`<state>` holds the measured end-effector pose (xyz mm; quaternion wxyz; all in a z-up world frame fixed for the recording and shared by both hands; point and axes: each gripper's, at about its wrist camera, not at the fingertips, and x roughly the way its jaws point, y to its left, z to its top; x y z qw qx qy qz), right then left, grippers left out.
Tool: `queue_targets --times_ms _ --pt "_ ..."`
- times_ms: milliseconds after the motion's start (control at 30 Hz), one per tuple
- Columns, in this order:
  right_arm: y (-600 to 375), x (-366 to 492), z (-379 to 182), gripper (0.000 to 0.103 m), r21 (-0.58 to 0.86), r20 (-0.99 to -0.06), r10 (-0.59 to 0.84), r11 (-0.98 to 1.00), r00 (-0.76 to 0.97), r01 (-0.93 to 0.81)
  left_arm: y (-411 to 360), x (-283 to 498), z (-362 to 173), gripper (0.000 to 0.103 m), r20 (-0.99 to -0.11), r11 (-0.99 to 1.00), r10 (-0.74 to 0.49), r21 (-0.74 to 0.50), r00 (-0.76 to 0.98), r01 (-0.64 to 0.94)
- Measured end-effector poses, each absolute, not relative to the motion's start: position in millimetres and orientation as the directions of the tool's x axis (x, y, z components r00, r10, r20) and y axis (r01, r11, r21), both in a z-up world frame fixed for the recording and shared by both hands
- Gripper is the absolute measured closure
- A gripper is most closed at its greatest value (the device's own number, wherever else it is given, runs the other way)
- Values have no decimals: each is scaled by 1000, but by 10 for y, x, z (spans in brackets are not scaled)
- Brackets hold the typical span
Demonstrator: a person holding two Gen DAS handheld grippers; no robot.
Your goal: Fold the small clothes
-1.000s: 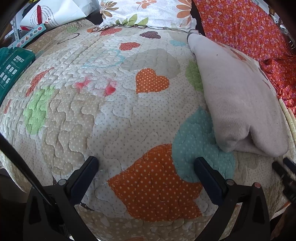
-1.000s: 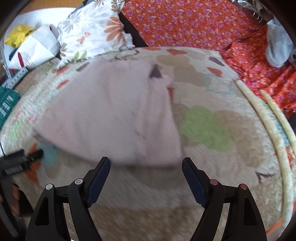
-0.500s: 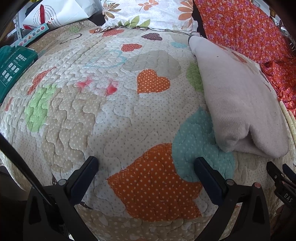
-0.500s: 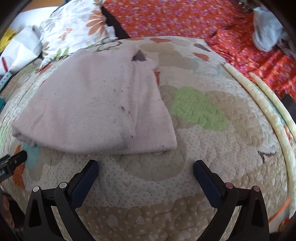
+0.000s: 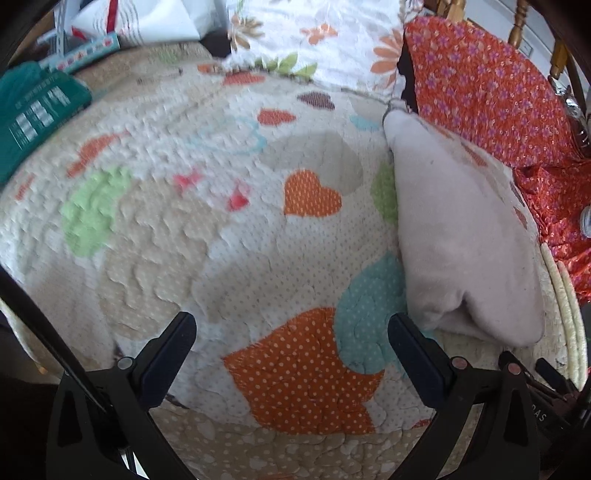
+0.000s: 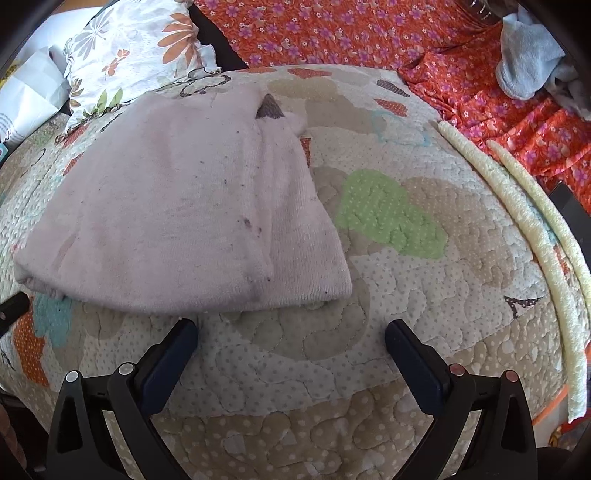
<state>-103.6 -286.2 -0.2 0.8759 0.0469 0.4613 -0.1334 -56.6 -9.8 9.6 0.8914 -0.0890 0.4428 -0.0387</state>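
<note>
A pale pink knitted garment [image 6: 177, 218] lies folded on a quilt [image 6: 369, 369] patterned with dotted hearts in orange, teal, green and beige. In the right wrist view the right claw [image 6: 290, 332] hovers over bare quilt just in front of the garment's near hem; its jaws have just been opening and now stand wide apart with nothing between them, the left fingertip close to the hem but not on it. The garment's top layer shows a vertical fold line and a few small dark specks. In the left wrist view the left claw [image 5: 291, 325] is also spread wide and empty, above a large orange dotted heart [image 5: 306, 373], and the same garment [image 5: 461, 240] lies up and to its right, near its right finger. Behind the quilt rest a floral pillow [image 6: 136, 51] and an orange flowered cloth [image 6: 369, 33]; a grey-blue piece of fabric [image 6: 528, 62] lies on that cloth at the far right. A teal box [image 5: 33, 114] sits at the quilt's left edge.
</note>
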Motion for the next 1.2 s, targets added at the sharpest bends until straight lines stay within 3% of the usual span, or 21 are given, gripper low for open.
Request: queue_targets --times_ms 267,533,800,1200 --pt "-2704 -1119 97 0 -102 -794 -220 967 566 233 -234 -717 264 0 -711 999 -52 -40 701 34" --pt "-2546 -1146 97 1 -182 -785 -271 960 557 211 -305 -711 130 0 -755 998 -44 -7 654 60" --pt "-2557 -1149 87 1 -187 -790 -282 957 545 223 -376 -661 -88 0 -822 996 -66 -22 566 84" --pt "-2610 -1102 57 1 -185 -799 -279 957 532 223 -324 -617 -183 0 -839 994 -107 -82 533 70"
